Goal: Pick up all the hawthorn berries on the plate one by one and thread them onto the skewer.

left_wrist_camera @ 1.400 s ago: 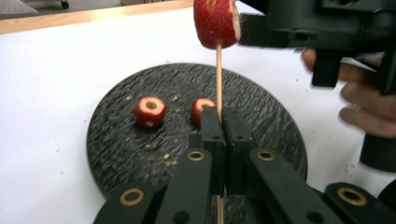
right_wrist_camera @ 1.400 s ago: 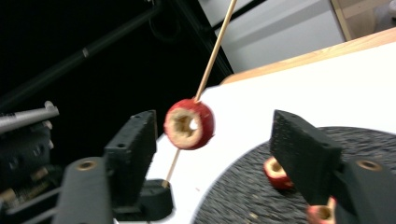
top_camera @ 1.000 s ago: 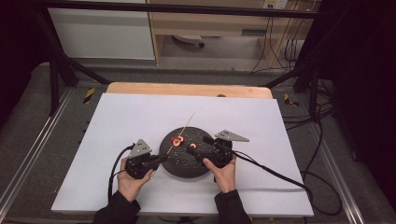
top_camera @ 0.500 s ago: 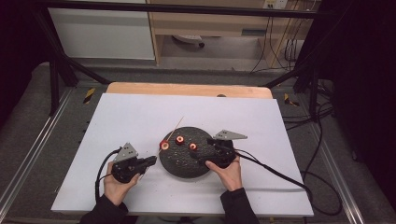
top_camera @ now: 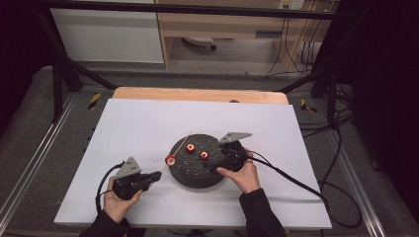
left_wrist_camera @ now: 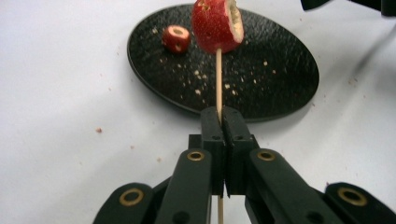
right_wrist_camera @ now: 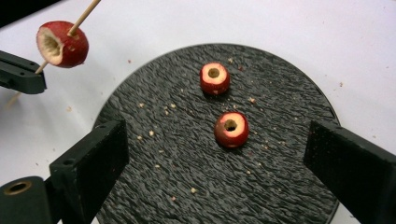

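The left gripper [left_wrist_camera: 219, 122] clamps a skewer [left_wrist_camera: 218, 77] carrying one red fruit [left_wrist_camera: 215, 25], while the right gripper [right_wrist_camera: 215, 154] gapes above the plate [right_wrist_camera: 280, 196].

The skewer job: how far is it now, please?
Done: one cored red fruit sits on the skewer, which the left gripper clamps shut. In hand: the right gripper hangs open over the black plate, with the nearer fruit between its jaws. Left: that fruit and the farther one lie loose on the plate, not yet threaded.
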`<act>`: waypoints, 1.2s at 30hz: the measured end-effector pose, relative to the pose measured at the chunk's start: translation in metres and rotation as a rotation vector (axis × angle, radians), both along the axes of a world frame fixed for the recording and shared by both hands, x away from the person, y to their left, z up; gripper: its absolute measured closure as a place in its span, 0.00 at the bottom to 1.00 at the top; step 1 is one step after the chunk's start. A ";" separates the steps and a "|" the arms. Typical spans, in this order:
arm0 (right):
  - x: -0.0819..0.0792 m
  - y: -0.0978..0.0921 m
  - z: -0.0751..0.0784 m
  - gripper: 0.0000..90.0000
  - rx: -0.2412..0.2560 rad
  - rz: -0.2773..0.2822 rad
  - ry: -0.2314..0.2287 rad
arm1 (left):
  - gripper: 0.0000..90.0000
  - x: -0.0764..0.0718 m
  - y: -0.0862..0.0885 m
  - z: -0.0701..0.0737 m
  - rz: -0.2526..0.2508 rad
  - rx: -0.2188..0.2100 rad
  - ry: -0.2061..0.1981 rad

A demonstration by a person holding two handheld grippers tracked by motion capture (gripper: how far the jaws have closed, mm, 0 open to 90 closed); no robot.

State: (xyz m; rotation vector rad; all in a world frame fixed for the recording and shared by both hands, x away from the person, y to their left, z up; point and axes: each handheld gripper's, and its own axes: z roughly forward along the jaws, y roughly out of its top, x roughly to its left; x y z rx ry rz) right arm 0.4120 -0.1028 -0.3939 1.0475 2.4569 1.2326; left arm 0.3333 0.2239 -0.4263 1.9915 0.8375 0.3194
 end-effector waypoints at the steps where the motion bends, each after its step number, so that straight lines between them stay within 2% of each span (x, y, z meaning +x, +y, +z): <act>1: 0.002 0.001 0.001 0.09 -0.017 0.006 0.004 | 0.98 -0.001 0.000 -0.002 0.000 0.005 0.001; 6: 0.009 0.008 0.004 0.12 -0.066 0.025 0.024 | 0.98 -0.003 0.004 -0.005 0.010 0.016 0.005; 12: 0.017 0.015 0.001 0.14 -0.082 0.033 0.031 | 0.98 -0.004 0.007 -0.008 0.013 0.016 -0.002; 17: 0.025 0.024 0.000 0.18 -0.145 0.059 0.044 | 0.98 -0.005 0.007 -0.007 0.021 0.018 -0.002; 22: 0.039 0.034 -0.001 0.24 -0.216 0.081 0.086 | 0.98 -0.006 0.007 -0.008 0.009 0.019 -0.007; 27: 0.053 0.041 -0.006 0.31 -0.275 0.091 0.158 | 0.98 -0.007 0.007 -0.007 0.009 0.017 -0.019; 31: 0.062 0.042 -0.012 0.37 -0.304 0.092 0.204 | 0.98 -0.007 0.006 -0.008 0.009 0.021 -0.009; 36: 0.069 0.042 -0.017 0.46 -0.332 0.105 0.223 | 0.98 -0.007 0.006 -0.009 0.012 0.017 -0.006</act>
